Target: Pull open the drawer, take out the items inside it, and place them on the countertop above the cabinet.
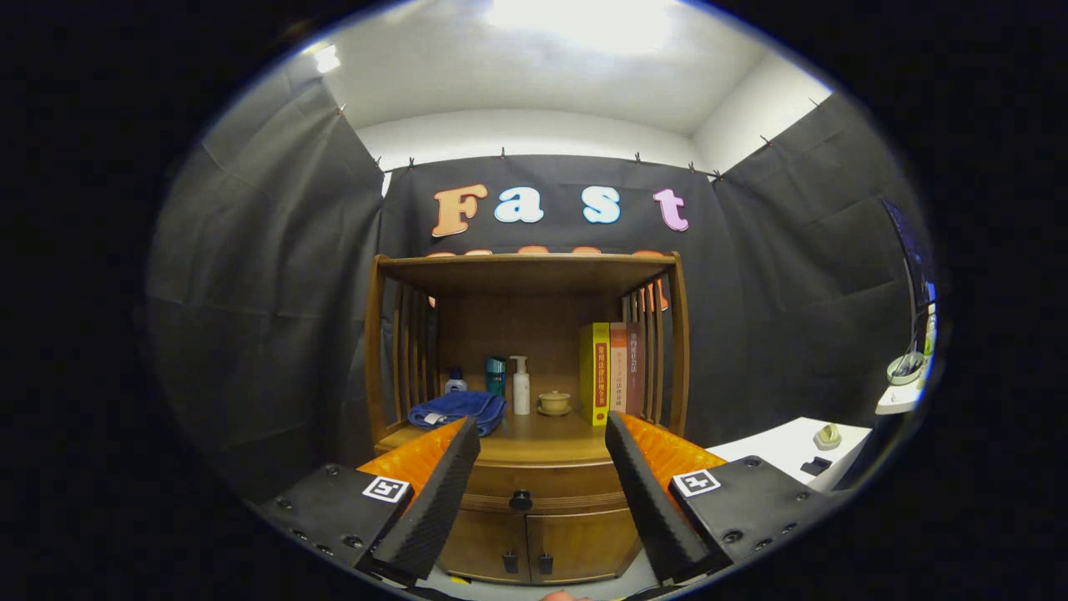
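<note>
A wooden cabinet (534,517) stands ahead against the booth wall. Its drawer (542,482) is closed, with a dark round knob (521,500) at its front centre. Above it lies the wooden countertop (551,442), under an open shelf frame. My gripper (542,434) is open, some way back from the cabinet. The knob shows between the two fingers (442,492) and a little below their tips. Nothing is held. What lies inside the drawer is hidden.
On the countertop sit a folded blue cloth (457,411), a small blue bottle (455,382), a teal box (496,376), a white pump bottle (521,386), a small lidded bowl (554,403) and upright books (612,373). Two lower doors (534,547) are shut. A white table (793,446) stands to the right.
</note>
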Demonstrator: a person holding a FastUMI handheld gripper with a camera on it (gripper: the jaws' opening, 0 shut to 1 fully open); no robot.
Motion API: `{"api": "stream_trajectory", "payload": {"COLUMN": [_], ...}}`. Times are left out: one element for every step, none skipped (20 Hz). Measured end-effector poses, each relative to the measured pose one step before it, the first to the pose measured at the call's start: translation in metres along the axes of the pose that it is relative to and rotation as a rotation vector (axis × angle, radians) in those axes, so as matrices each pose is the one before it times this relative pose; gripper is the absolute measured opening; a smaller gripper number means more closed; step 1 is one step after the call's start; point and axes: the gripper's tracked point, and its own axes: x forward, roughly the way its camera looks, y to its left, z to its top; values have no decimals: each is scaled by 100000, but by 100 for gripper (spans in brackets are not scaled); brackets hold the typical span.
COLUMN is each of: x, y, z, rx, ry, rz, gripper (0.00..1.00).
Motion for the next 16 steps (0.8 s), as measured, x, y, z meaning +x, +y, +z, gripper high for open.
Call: {"api": "stream_trajectory", "payload": {"x": [1108, 1042, 1203, 1083, 1252, 1283, 1191, 1295, 1092, 1036, 872, 936, 1148, 1004, 1033, 784], "y": [352, 357, 188, 289, 617, 560, 647, 283, 253, 305, -197, -206, -422, -318, -114, -267], "z": [-599, -882, -1115, -1468, -1579, -1542, -1302, -1653, -1397, -1462, -1566, -1466, -1514, -1224, -912, -951], "rx": [-624, -518, -183, 246, 617, 618, 71, -329, 115, 778, 723, 540, 174, 11, 132, 468], "ry": [-183, 185, 1040, 1781, 2100, 1799, 1222, 1564, 1314, 1156, 1014, 710, 804, 949, 1002, 1239], "rz": [1090, 504, 19, 255, 661, 944, 1210, 612, 368, 299, 514, -60, -588, -840, -508, -553], "gripper": [99, 99, 99, 99, 99, 99, 99, 99, 98, 98, 97, 97, 97, 97, 97, 97]}}
